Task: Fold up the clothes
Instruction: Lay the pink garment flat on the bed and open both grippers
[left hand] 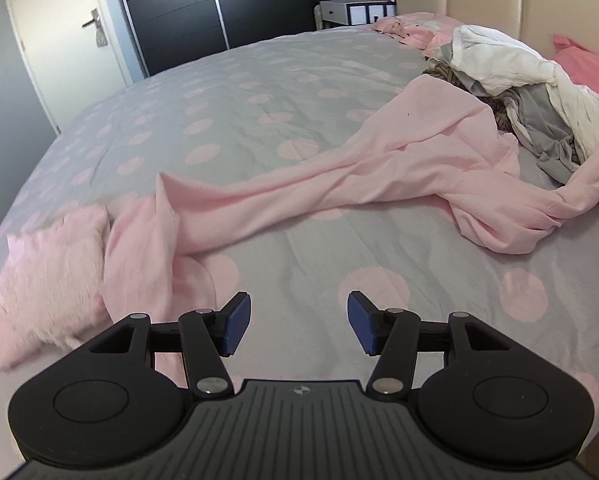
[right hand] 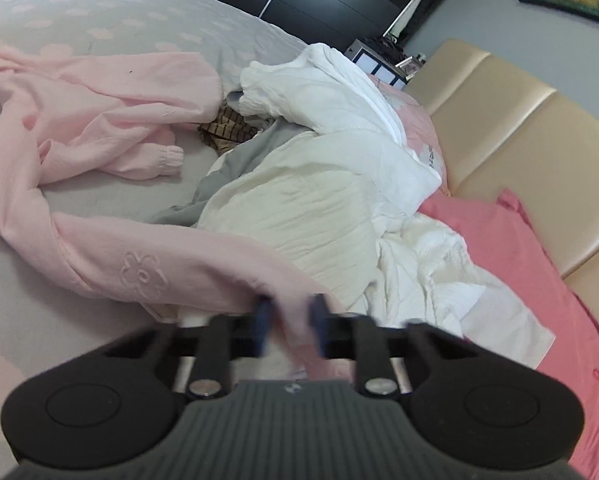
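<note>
Left wrist view, far left: a folded fluffy pink item [left hand: 47, 276] lies on the grey bedspread with pink dots [left hand: 227, 92], touching the near end of the pink garment [left hand: 339, 184]. That garment runs as a long twisted rope from beside the folded item, across the bed, to a bunched end at the right near the pile of clothes [left hand: 531, 92]. The left gripper [left hand: 298, 326] hovers above the bedspread with its jaws spread wide and nothing between them; its left blue pad [left hand: 237, 322] sits just beside the garment's near end, contact not determinable. Right wrist view: the same pink garment [right hand: 111, 152] spreads at left, an elastic-cuffed sleeve lying on the cover, an embossed flower on the fold nearer the camera. The right gripper [right hand: 289, 322] is motion-blurred; its fingers stand at a narrow gap with pink cloth passing between them, apparently pinched. Right of it lie the white and grey clothes [right hand: 339, 184], then a pink pillow [right hand: 539, 280] against the cream headboard [right hand: 519, 132].
</note>
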`<state>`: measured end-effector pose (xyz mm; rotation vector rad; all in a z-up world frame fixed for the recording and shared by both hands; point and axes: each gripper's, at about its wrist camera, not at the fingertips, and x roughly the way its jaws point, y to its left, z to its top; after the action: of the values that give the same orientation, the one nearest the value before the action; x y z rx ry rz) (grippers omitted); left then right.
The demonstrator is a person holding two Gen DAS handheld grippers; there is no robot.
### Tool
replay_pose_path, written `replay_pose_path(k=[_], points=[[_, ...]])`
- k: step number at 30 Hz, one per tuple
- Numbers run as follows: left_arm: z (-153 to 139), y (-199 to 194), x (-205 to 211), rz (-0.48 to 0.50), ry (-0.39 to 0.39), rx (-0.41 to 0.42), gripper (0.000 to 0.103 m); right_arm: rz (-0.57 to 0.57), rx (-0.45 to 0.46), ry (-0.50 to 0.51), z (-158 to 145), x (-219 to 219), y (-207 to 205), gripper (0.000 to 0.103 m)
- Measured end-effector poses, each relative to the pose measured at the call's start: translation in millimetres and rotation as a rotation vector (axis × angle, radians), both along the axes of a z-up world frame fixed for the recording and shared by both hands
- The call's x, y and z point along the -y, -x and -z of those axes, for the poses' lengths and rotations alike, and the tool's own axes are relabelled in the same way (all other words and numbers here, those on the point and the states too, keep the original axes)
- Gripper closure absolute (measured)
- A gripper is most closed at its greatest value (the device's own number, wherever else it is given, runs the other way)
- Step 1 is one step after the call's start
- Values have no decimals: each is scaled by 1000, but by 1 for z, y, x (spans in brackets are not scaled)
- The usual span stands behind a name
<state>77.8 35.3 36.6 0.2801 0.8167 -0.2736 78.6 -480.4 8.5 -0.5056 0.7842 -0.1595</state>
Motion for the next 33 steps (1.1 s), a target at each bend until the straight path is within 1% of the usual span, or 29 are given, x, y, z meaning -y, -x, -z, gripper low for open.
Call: replay_pose_path(k=[2,4,7,12,14,17,19,22,25,27,29,33], points=[[4,5,-1,-17,19,-11,51,-4,-8,-8,-5,-9,2,99],[7,12,0,-27,38,-19,51,0,-26,-21,-10,-19,6,100],[9,21,4,-20,62,-28,51,-13,-58,-90,-21,-42,18,101],[8,38,18,37,80,-26,51,-84,-129,-243,-34,-95,46,101],[6,45,23,59,90,-21,51,-98,-158,-324,-35,-119,58,101],[5,54,29,87,106,-22,51,-106,-190,-502,-32,-151,76,101],[4,59,30,97,115,-24,51,-129,-195,-615,-30,-172,88,101],[2,65,29,97,130,-25,51,-173,-203,-811,-28,-208,102,101],[-1,68,22,81,157,-27,51,-238,-203,-969,-27,-241,112,101],[-3,70,16,64,171,-25,51,-279,-194,-1040,-28,-262,117,101],[-6,71,8,31,172,-13,51,-305,-203,-1088,-25,-280,118,101],[-6,71,-8,-28,191,-25,51,-302,-253,-1159,-4,-310,118,101]])
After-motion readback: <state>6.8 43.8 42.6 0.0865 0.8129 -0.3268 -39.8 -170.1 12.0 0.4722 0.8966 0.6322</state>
